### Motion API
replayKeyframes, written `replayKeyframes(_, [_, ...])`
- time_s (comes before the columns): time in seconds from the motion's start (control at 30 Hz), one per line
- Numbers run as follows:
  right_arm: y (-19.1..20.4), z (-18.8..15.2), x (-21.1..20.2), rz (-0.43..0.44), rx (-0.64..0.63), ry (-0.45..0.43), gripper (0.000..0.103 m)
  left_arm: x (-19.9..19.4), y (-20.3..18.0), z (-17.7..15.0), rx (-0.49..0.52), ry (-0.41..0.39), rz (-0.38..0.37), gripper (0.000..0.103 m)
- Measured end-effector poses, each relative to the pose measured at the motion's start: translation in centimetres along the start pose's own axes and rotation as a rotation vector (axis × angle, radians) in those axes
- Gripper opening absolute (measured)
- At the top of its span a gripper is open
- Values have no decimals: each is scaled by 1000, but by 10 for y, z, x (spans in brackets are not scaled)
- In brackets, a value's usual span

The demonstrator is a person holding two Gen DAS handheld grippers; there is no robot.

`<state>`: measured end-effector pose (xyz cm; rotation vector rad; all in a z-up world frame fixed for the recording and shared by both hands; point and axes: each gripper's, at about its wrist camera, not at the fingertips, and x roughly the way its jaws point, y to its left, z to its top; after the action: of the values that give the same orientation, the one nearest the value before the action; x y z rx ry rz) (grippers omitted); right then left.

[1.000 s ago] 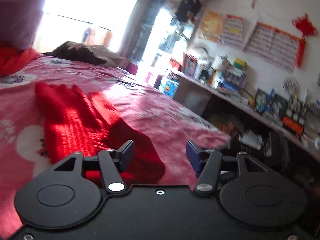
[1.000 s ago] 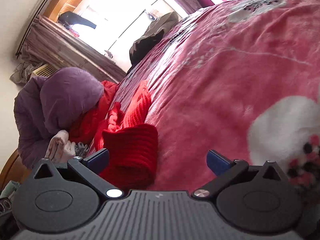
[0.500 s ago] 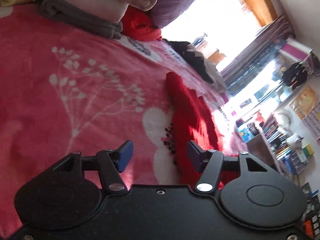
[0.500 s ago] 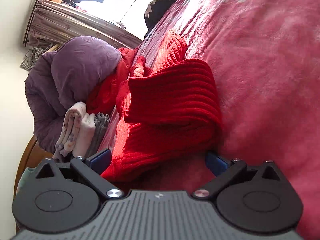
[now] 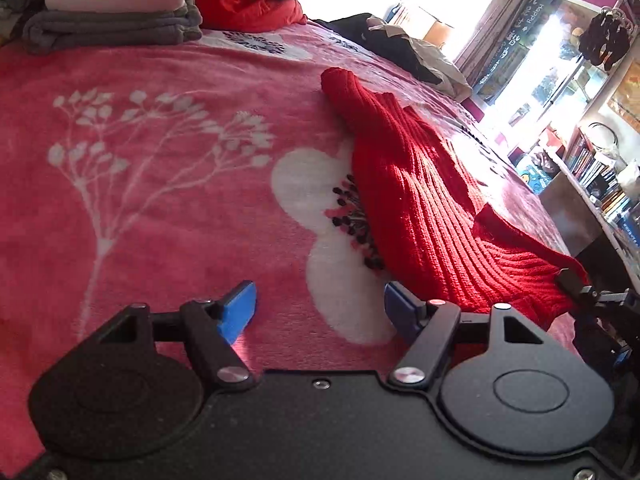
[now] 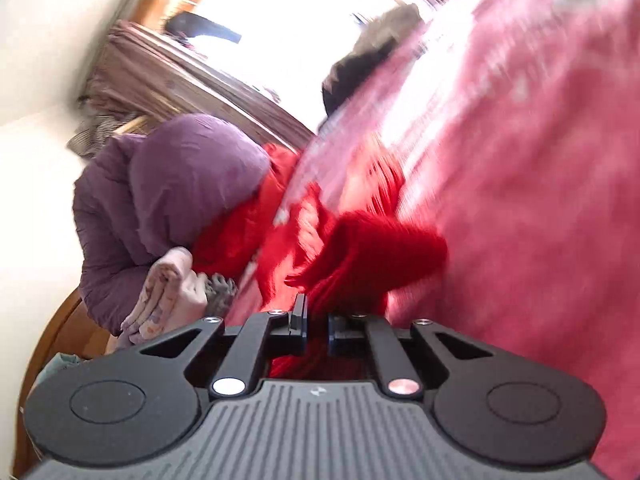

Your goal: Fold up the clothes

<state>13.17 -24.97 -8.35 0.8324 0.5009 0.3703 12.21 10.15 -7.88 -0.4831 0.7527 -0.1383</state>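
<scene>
Here, right gripper [image 6: 316, 326] clamped on the near hem of the red knit sweater [image 5: 420, 200], ribbed cloth pinched between the pads. Left gripper [image 5: 320, 310] with jaws opening, nothing between, just over the pink floral blanket [image 5: 160, 208] beside the sweater's edge. Best to bring the left down on the matching hem corner, bite a full layer, then lift both evenly and carry the hem toward the far end, keeping it taut.

- Left gripper [image 5: 320, 308]: matte black body, round discs, silver pivot screws, blue fingertips [image 5: 239, 312].
- Right gripper [image 6: 316, 330]: black linkage arms, ribbed grey housing, small logo at twelve o'clock.
</scene>
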Motion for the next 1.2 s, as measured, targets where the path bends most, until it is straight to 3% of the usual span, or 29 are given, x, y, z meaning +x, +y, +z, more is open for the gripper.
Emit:
replayKeyframes(0.17, [-27,36,-41,-49,25,-152,9,8,-14,-2,-14,14,-65,70])
replayKeyframes(0.5, [-111,86,-113,-309,180,-421,9,33,-46,-9,-27,41,-172,70])
replayKeyframes(0.63, [-133,87,-119,-403,227,-453,9,46,-58,-11,-43,40,-225,70])
replayKeyframes(0.9, [-140,91,-114,-407,197,-418,10,74,-87,-17,-122,87,-355,67])
replayKeyframes(1.2, [-142,86,-108,-434,191,-379,10,120,-104,-14,-191,76,-412,45])
